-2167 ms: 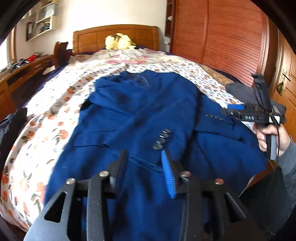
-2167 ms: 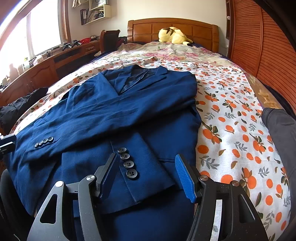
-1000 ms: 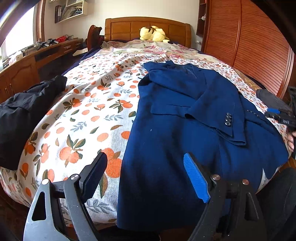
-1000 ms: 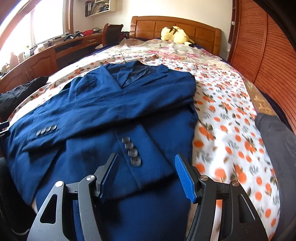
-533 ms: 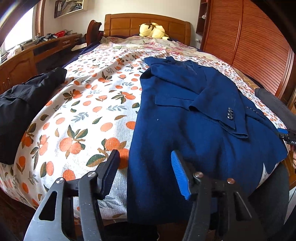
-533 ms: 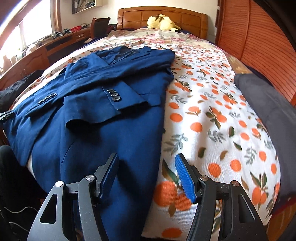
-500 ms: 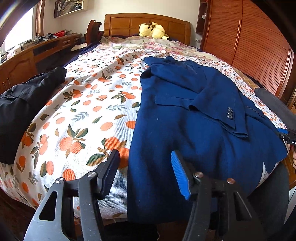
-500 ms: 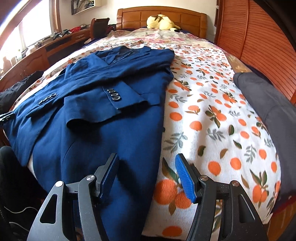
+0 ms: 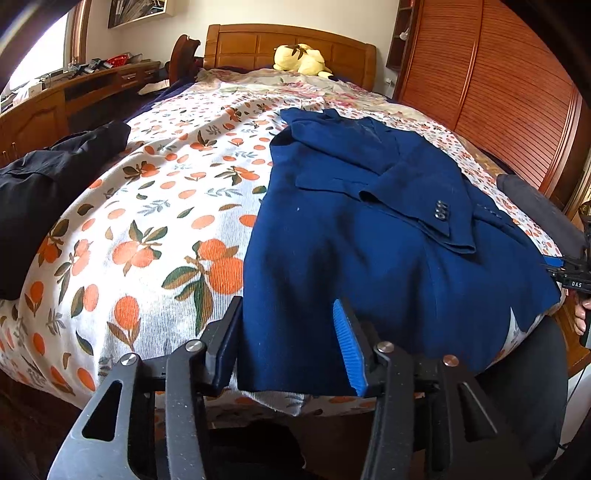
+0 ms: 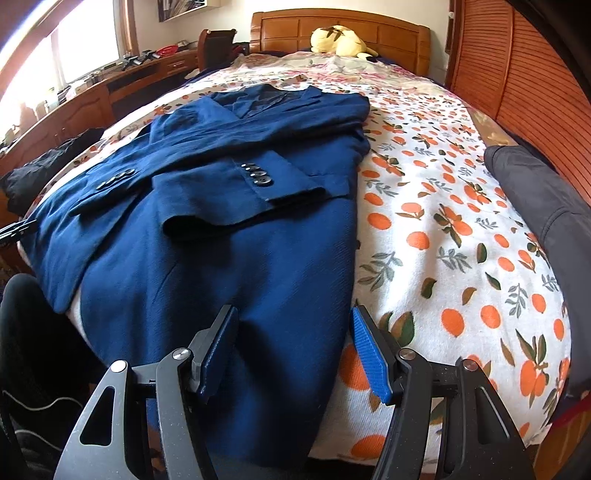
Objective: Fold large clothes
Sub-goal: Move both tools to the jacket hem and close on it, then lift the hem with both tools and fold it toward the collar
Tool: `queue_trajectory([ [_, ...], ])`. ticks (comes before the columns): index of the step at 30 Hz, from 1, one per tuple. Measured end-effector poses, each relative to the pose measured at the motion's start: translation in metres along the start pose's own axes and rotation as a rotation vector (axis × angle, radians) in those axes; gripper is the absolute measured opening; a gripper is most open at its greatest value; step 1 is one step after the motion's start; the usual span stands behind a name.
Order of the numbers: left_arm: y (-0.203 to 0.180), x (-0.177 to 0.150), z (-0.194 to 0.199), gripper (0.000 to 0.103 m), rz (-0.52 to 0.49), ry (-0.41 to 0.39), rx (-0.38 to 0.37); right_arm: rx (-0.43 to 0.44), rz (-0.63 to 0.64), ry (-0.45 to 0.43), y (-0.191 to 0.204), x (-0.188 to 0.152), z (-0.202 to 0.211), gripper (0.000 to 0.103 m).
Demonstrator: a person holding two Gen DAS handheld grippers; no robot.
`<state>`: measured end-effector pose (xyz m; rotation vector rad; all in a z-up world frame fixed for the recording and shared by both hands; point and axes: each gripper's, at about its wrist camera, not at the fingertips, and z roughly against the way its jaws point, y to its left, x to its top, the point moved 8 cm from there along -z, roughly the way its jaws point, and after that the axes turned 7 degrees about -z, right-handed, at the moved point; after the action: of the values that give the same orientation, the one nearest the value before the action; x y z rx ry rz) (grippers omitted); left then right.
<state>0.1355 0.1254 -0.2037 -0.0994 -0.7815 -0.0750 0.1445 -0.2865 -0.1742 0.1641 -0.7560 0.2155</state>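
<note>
Lying flat: woolly blue jacket (image 9: 369,240), sleeves crossed.

Bedroom interior. A bed (image 9: 155,229) with an orange-print cover and a wooden headboard (image 9: 288,46) stands against a pale wall (image 10: 236,11). Louvred wooden wardrobe doors (image 9: 491,96) line one side; a long wooden desk (image 10: 92,92) runs beneath a bright, daylit window (image 10: 85,40) on the other.
</note>
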Motion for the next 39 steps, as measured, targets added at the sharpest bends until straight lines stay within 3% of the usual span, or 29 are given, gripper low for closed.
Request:
queue_trajectory([
  [10, 0.002, -0.006, 0.002, 0.047, 0.026, 0.004, -0.007, -0.008, 0.0, -0.01, 0.004, -0.003, -0.004, 0.064],
  [12, 0.002, -0.004, 0.004, 0.024, 0.026, -0.002, -0.01, -0.002, 0.0, -0.014, 0.005, -0.004, -0.004, 0.059],
  [14, -0.001, -0.002, 0.007, 0.017, 0.037, -0.009, -0.037, 0.006, 0.004, -0.022, 0.006, -0.003, -0.001, 0.035],
  [16, -0.003, 0.0, 0.008, 0.016, 0.031, -0.013, -0.033, 0.001, 0.014, -0.027, 0.007, -0.002, 0.0, 0.022],
  [18, -0.004, 0.002, 0.009, 0.016, 0.03, -0.014, -0.028, 0.017, 0.002, -0.033, 0.006, -0.001, 0.001, 0.019],
  [30, -0.002, 0.002, 0.003, 0.016, 0.022, 0.012, -0.033, 0.071, -0.037, 0.018, 0.002, 0.0, -0.009, 0.022],
  [32, -0.007, 0.006, 0.006, 0.01, 0.006, 0.003, -0.038, 0.064, -0.012, 0.018, 0.005, 0.002, -0.009, 0.018],
  [35, -0.021, 0.025, 0.019, 0.008, -0.031, -0.047, -0.039, 0.081, -0.002, -0.008, 0.009, 0.01, -0.003, 0.005],
  [39, -0.038, 0.071, 0.052, 0.008, -0.068, -0.158, -0.054, 0.124, -0.024, -0.104, 0.013, 0.034, 0.022, 0.004],
])
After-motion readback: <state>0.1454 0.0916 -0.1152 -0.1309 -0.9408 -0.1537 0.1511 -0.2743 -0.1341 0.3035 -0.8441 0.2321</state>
